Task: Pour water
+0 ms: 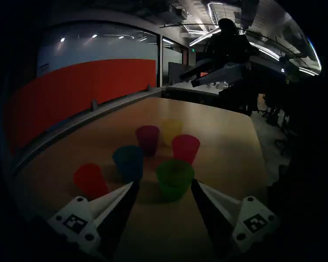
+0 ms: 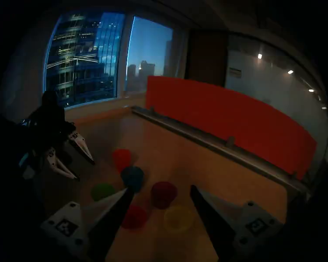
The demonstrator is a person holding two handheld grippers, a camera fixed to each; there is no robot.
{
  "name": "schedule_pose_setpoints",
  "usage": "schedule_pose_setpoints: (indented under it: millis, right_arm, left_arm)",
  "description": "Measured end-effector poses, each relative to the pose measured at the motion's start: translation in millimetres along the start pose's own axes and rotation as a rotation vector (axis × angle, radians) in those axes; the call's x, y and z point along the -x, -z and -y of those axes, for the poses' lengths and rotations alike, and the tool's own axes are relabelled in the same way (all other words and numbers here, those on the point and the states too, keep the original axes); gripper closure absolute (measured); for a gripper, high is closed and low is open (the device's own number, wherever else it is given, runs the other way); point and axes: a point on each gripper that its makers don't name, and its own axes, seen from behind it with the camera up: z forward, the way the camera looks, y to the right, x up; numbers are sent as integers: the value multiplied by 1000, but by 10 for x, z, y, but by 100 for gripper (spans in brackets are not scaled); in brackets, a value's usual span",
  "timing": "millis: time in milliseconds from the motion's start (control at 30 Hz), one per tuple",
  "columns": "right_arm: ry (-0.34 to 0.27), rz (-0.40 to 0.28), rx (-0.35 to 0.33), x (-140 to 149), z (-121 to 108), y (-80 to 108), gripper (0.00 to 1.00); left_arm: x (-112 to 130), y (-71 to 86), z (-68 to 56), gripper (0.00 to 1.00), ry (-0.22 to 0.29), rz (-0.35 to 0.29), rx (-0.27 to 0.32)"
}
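Several coloured plastic cups stand close together on a wooden table [image 1: 225, 144]. In the left gripper view, the green cup [image 1: 175, 179] is nearest, just ahead of my open left gripper [image 1: 162, 183], whose fingers are not touching it. Around it stand a blue cup [image 1: 128, 162], a red cup [image 1: 90, 180], a magenta cup [image 1: 147, 139], a yellow cup [image 1: 171, 131] and a pinkish-red cup [image 1: 185, 148]. My right gripper [image 2: 162, 188] hovers open above the magenta cup [image 2: 164, 193] and yellow cup [image 2: 177, 218]. Whether any cup holds water is too dark to tell.
A red panel [image 1: 85, 91] with a metal rail runs along one long side of the table. Windows [image 2: 89, 56] lie beyond the far end. A dark person [image 1: 227, 43] stands across the table holding the right gripper [image 1: 188, 80]. The left gripper [image 2: 85, 170] shows far left.
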Motion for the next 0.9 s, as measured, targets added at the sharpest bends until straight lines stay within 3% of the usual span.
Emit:
schedule_pose_setpoints:
  millis: [400,900]
  right_arm:
    - [-13,8,-4,55,-51,-87,1]
    - [-23,19,-10,104,-125,-207,2]
  left_arm:
    - [239,-197,-117,12,-44,50,17]
    - [379,-503,-165,12,-39,89,51]
